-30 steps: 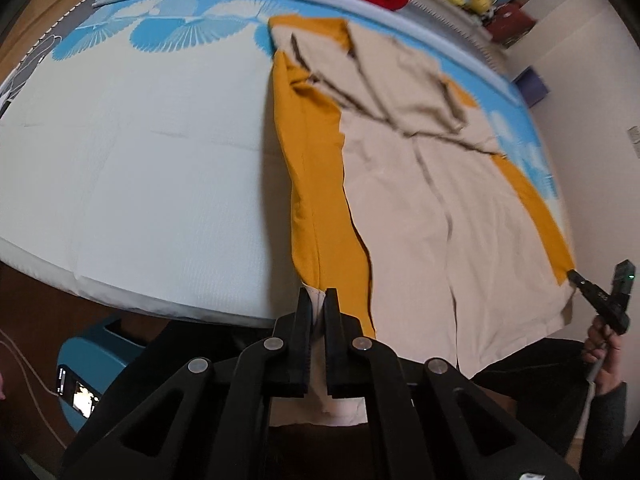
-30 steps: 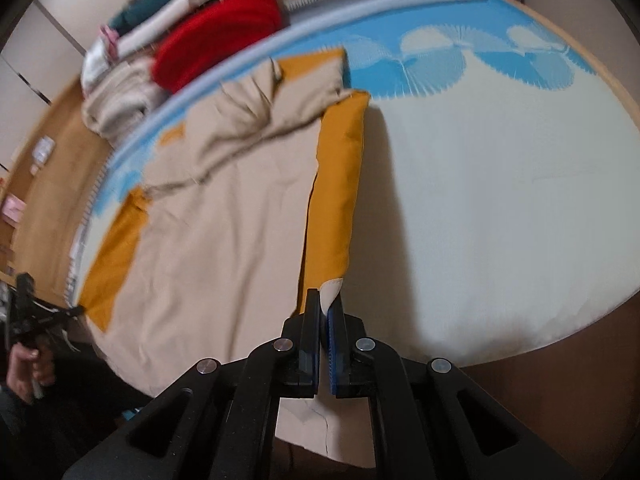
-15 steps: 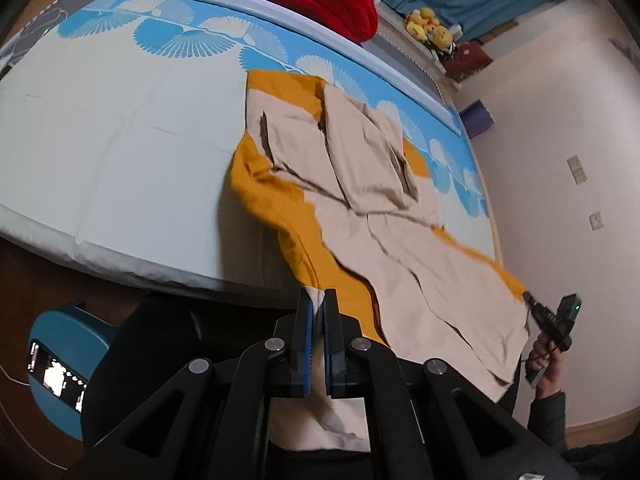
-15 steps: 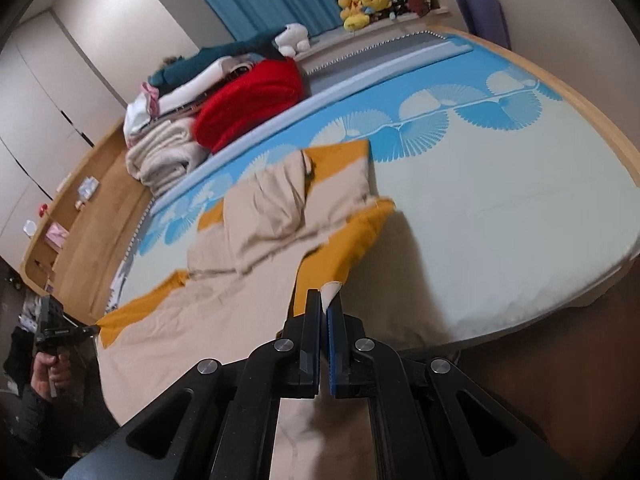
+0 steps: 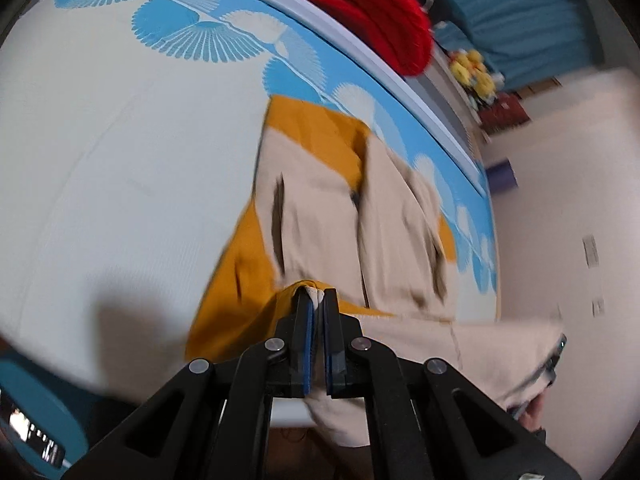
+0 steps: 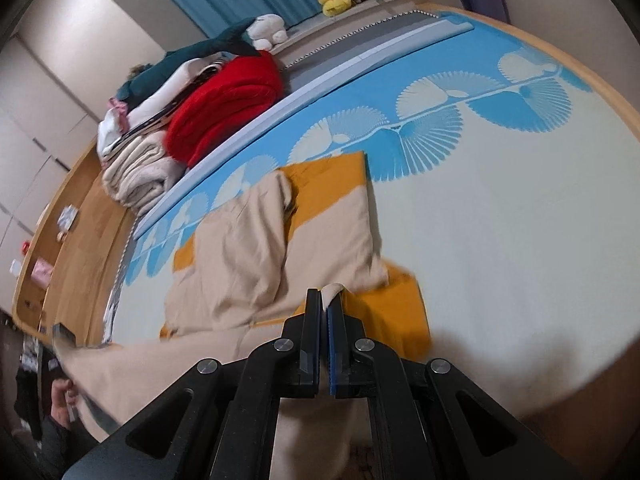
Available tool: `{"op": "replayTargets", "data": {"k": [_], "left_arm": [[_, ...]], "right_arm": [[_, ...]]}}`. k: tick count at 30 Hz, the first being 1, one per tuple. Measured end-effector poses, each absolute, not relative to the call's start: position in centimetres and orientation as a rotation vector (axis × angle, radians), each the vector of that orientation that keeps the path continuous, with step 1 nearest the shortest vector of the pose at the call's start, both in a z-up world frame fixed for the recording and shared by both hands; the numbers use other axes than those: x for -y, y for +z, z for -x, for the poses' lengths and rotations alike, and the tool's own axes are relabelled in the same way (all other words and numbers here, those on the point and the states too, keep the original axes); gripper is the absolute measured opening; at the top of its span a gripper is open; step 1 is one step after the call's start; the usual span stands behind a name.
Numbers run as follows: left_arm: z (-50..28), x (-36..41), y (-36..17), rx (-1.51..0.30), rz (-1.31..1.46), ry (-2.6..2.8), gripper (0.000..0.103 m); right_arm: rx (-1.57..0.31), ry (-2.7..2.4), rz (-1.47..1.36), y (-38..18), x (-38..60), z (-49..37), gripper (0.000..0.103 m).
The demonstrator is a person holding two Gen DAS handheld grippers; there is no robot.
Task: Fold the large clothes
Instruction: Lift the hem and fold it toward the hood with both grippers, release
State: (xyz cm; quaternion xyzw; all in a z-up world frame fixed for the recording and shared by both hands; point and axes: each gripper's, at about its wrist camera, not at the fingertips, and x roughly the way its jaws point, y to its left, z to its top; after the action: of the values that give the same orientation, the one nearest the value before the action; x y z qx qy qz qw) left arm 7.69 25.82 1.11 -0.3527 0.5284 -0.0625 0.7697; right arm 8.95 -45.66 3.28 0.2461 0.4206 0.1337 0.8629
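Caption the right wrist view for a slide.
Right gripper clamped on the beige-and-mustard cloth garment's hem, over the blue-patterned white mattress.

No readable text, label or number shows anywhere.

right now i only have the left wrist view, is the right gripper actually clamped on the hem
observer: yes, the right gripper is shut on the garment, and a beige corner pokes out at its tip
operator: is the cloth on that side lying on the bed
observer: partly. just beside that gripper an orange fold rests on the bedspread
operator: what's past the far end over there
observer: a stack of beige blankets sits beside the red blanket, beyond the bedspread's edge and apart from the garment
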Motion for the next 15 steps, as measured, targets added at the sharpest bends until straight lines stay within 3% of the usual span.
{"op": "replayTargets", "data": {"k": [8, 15], "left_arm": [[-16.8, -26.3, -6.7, -1.260, 0.746, 0.002, 0.004], [-18.9, -26.8, -7.2, -1.277, 0.781, -0.013, 0.007]], "right_arm": [[-0.982, 0.170, -0.547, -3.2, 42.8, -23.8, 0.003], [-1.061, 0.126, -0.630, -7.2, 42.7, -28.7, 0.003]]}}
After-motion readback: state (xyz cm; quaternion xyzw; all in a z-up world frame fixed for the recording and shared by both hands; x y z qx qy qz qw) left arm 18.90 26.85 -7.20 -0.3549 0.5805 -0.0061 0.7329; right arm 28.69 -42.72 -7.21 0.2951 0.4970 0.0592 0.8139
